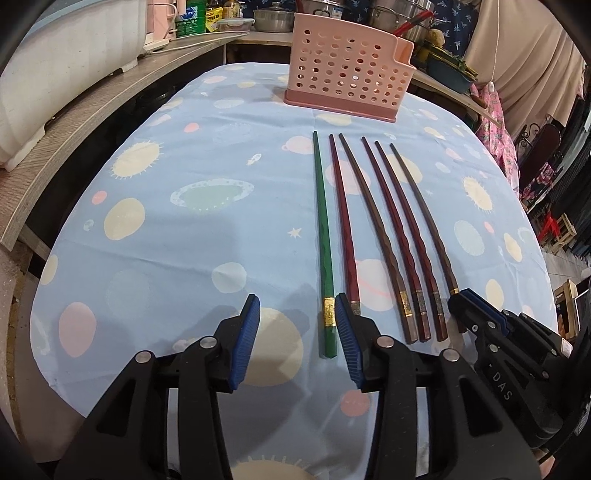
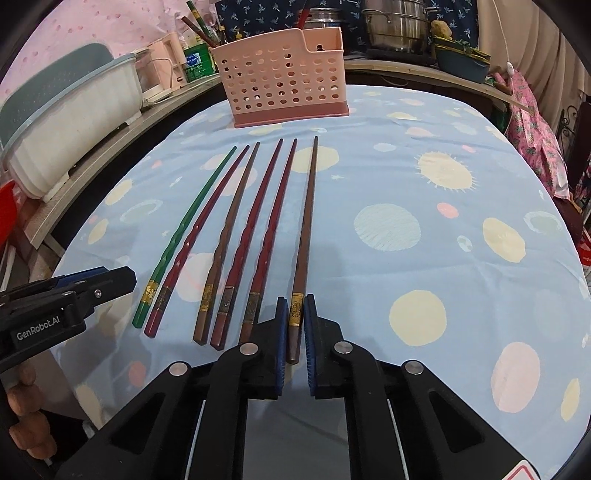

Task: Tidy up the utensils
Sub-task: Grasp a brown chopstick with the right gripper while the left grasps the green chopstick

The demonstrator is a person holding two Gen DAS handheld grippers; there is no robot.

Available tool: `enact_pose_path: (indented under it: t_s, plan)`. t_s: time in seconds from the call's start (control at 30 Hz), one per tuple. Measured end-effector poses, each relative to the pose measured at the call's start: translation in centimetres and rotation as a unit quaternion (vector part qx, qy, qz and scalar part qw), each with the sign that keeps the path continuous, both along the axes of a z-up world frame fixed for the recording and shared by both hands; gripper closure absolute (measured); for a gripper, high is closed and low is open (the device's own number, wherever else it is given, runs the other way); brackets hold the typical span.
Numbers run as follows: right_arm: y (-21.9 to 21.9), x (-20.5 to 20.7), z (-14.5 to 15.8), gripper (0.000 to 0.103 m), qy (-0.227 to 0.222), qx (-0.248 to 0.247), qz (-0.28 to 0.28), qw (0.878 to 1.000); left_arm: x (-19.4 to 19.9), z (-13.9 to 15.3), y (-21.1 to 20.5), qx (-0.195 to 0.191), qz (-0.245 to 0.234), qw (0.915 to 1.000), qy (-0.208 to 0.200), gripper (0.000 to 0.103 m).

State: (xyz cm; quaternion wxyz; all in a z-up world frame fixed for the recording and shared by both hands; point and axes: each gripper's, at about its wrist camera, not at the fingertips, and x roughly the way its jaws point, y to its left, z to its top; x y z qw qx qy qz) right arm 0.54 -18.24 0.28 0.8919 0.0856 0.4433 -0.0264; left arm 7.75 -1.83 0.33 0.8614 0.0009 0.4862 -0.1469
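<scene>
Chopsticks, six faceted lacquered sticks, lay side by side on the planet-print bench, the perforated pink plastic caddy at twelve o'clock. Right tool pinched the brown gold-banded chopstick; left tool gaped around the green chopstick.

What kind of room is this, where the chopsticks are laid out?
Most likely a home kitchen or dining corner. Steel pots and a green bottle crowd the counter behind, and a pink perforated utensil holder stands on a table with a planet-print cloth.

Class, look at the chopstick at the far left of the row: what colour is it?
Green, with a gold band near its thick end. The green chopstick shows best in the left wrist view.
</scene>
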Motion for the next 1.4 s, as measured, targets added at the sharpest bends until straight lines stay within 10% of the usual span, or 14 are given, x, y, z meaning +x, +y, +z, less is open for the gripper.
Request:
enact_pose_path:
  t_s: [0.83,1.17,1.4]
  plan:
    - [-0.3,-1.4,0.0,0.096,-0.004,-0.007,-0.003,1.0,-0.2,-1.5,-1.3,0.027,-0.015,0.9995,0.0,0.068]
    - [-0.3,-1.4,0.0,0.096,-0.004,-0.007,-0.003,1.0,0.4,-1.6,-0.5,0.028,-0.001,0.9996,0.002,0.094]
    - [-0.3,-1.4,0.0,0.096,-0.003,-0.006,-0.004,1.0,0.6,-1.6,-0.4,0.024,-0.002,0.9997,0.002,0.095]
